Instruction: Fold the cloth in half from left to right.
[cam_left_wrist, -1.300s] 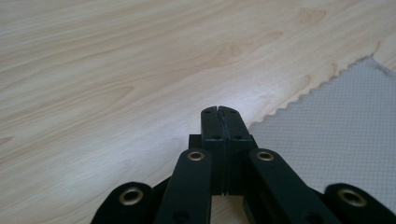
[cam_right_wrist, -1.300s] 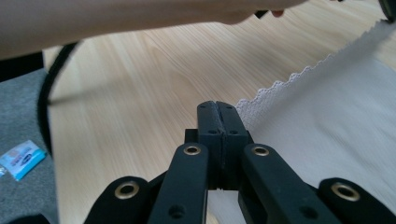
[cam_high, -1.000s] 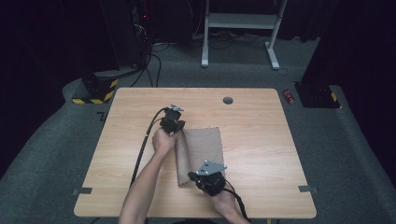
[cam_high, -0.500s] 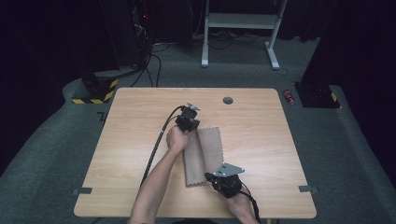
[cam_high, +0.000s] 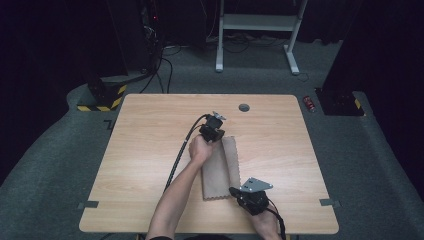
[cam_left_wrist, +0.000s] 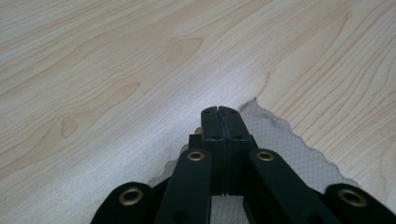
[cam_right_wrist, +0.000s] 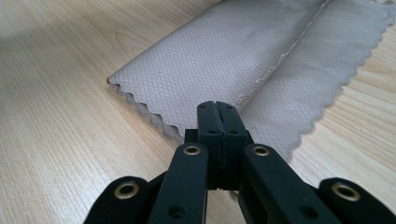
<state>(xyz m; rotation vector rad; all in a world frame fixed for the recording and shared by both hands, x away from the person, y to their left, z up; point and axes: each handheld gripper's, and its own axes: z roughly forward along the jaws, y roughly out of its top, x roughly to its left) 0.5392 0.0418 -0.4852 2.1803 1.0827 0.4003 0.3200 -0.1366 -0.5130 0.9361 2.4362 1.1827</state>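
With both grippers' fingers (cam_left_wrist: 218, 122) pinched tight on the cloth (cam_high: 219, 167), carry its edge evenly across, low over the tabletop (cam_high: 150, 130).

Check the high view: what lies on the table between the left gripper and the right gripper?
In the high view, the folded beige cloth lies between the left gripper at its far end and the right gripper at its near end, on the wooden table.
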